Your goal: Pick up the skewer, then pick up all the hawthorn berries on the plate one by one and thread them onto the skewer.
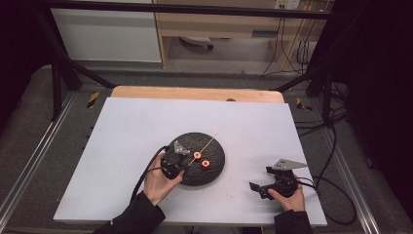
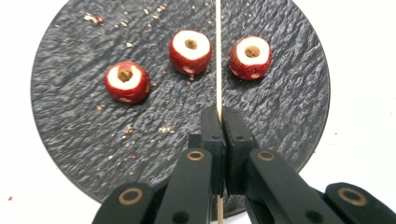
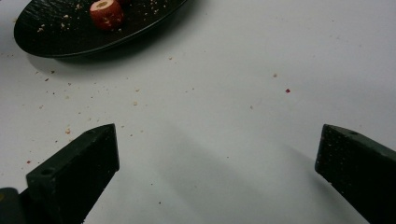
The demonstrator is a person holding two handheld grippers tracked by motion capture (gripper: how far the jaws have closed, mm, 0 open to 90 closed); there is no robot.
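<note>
A round black slate plate [image 1: 216, 170] [image 2: 70, 121] [image 3: 56, 39] lies mid-table. On it sit three red, cored fruit pieces [image 2: 126, 81] [image 2: 190, 51] [image 2: 251, 57]; two of them [image 1: 197, 155] [image 1: 205, 165] appear in the high view and one [image 3: 106, 13] in the right gripper view. My left gripper [image 1: 176, 157] [image 2: 219, 116] hovers over the plate's left part, shut on a thin wooden skewer [image 2: 218, 46] [image 1: 210, 142] that points across the plate between two pieces. My right gripper [image 1: 257, 187] [image 3: 217, 163] rests low over the white table to the plate's right, wide open and holding nothing.
The white tabletop [image 1: 136, 126] carries scattered crumbs near the plate. A wooden strip [image 1: 195, 92] runs along its far edge. Black cables [image 1: 331, 146] trail off the right side, and metal frame rails [image 1: 29, 161] flank the table.
</note>
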